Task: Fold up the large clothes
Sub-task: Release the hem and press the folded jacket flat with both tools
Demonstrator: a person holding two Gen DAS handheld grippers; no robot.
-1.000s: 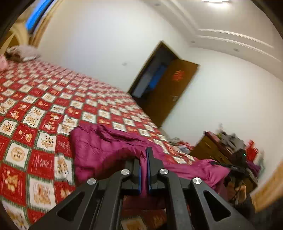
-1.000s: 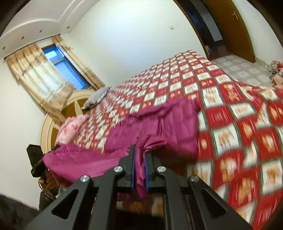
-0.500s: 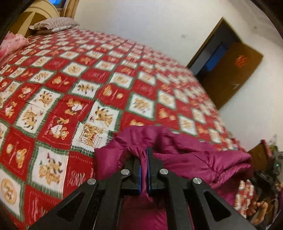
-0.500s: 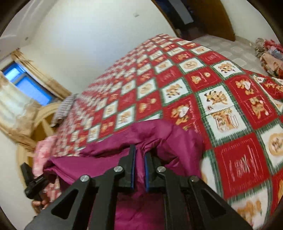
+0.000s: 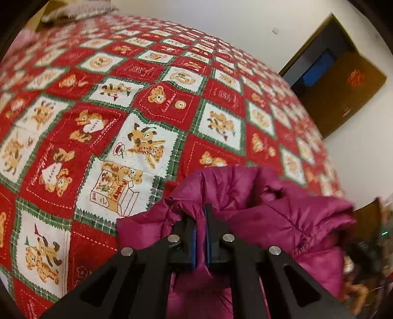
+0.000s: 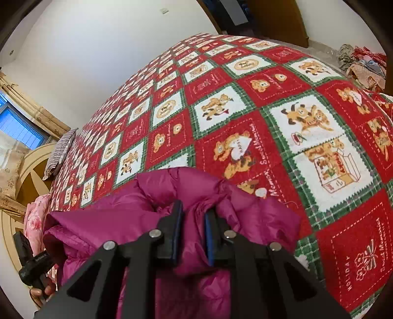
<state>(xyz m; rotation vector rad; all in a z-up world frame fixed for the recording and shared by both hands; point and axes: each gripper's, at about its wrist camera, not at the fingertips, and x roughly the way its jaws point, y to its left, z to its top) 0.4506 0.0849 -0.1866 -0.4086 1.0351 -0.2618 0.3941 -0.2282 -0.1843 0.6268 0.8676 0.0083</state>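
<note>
In the left wrist view a striped pillow [image 5: 78, 11] lies at the far left corner of the bed, at its head. The bedspread [image 5: 137, 103], a patchwork of red and white squares with teddy bears and green borders, covers the bed from that end to the near edge. The magenta puffer jacket [image 5: 282, 211] is bunched on the bedspread at the near edge of the bed, right of the middle. The left gripper [image 5: 201, 220] has its jaws clamped together on a fold of the jacket, with only a thin ridge of fabric showing between the blue pads. Farther right, beyond the bed's far right corner, a brown door [image 5: 343, 93] stands open against a white wall.

In the right wrist view a window [image 6: 17, 127] with beige curtains is at the far left, above a rounded wooden headboard [image 6: 32, 171]. Below it a hand [image 6: 40, 292] grips the handle of the other device. A pink floral pillow [image 6: 36, 220] and the striped pillow [image 6: 60, 154] lie at the head of the bed. The jacket [image 6: 118, 220] is heaped at the near edge. The right gripper [image 6: 192, 225] has jaws that have just been opening; they stand a little apart with a puffed fold of the jacket between them. To the right the bedspread [image 6: 307, 127] runs to the bed's far edge, and a heap of clothes [image 6: 361, 66] lies beyond it.
</note>
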